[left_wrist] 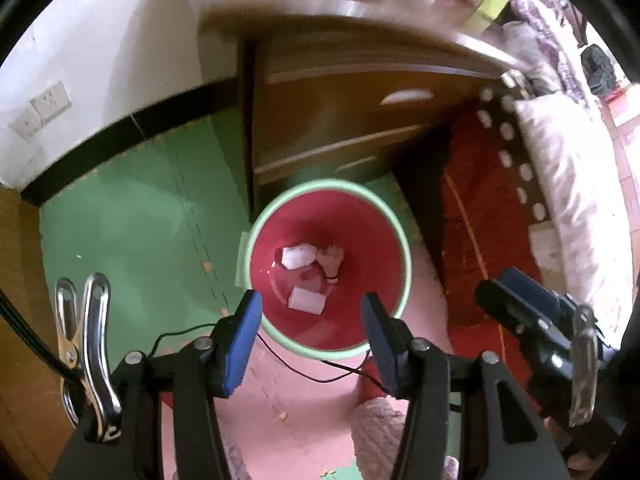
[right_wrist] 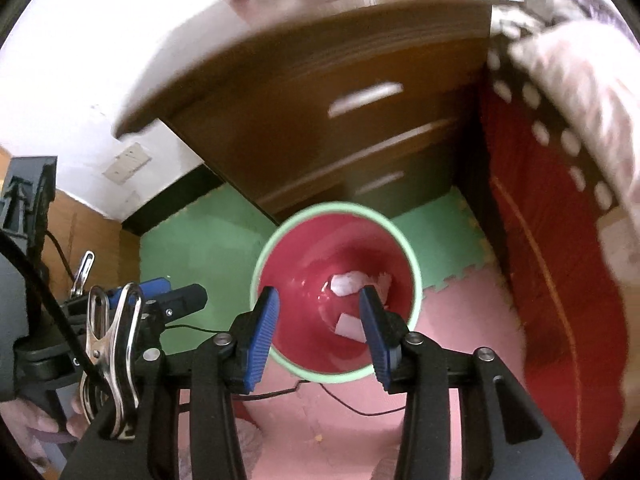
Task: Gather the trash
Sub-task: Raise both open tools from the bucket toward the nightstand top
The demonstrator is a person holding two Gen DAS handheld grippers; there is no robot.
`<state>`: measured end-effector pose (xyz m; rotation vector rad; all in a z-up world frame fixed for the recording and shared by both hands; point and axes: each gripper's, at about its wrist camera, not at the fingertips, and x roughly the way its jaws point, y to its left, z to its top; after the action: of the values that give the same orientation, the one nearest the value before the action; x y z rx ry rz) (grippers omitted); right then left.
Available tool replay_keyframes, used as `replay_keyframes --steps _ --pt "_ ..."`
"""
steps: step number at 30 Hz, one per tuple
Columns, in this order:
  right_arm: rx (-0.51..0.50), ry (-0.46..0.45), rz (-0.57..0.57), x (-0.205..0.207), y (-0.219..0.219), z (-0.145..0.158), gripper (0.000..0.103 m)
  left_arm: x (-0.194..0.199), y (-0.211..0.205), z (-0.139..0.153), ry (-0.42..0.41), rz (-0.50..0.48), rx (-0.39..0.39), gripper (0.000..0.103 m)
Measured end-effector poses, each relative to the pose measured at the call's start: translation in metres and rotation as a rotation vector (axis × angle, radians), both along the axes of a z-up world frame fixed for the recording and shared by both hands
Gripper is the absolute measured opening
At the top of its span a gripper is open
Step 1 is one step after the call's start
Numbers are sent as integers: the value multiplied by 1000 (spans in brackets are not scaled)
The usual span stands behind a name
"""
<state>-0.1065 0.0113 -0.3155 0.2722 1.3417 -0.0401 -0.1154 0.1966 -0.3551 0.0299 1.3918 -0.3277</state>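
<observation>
A red trash bin with a pale green rim (left_wrist: 328, 182) stands on the floor mats, straight below both grippers. White paper scraps (left_wrist: 297, 257) and a crumpled pale wad (left_wrist: 334, 260) lie on its bottom. My left gripper (left_wrist: 311, 300) hangs above the bin's mouth, open, with nothing between its blue pads. The right gripper (right_wrist: 318, 292) is also open and empty above the same bin rim (right_wrist: 340, 205), with the paper scraps (right_wrist: 346, 283) showing between its fingers far below. Each gripper appears at the edge of the other's view.
A brown wooden nightstand (left_wrist: 340, 120) with drawers stands just behind the bin. A bed with a red side panel (left_wrist: 480, 220) and pale bedding is on the right. Green and pink foam mats (left_wrist: 140, 220) cover the floor. A thin black cable (left_wrist: 320, 376) crosses them near the bin.
</observation>
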Motion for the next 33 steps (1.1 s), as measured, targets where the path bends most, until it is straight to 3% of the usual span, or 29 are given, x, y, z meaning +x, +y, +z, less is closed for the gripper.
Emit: replay_keyframes --steps 4,9,12,20,29,33 --pt "-4 -25 49 -1 1 28 43 -2 -9 25 -23 2 22 54" --pt "20 -2 71 -6 -9 22 43 -10 -15 16 -37 42 81 54" --pt "16 42 106 -7 -19 -7 43 -14 -13 -11 -15 98 131 54" --pt "-61 159 121 -1 -42 -91 43 6 10 -94 53 193 177 54" --pt "-137 257 17 2 -59 -180 43 43 36 -181 103 178 226 55" --pt "-123 289 -26 5 -68 -211 43 49 33 -211 128 158 222 55"
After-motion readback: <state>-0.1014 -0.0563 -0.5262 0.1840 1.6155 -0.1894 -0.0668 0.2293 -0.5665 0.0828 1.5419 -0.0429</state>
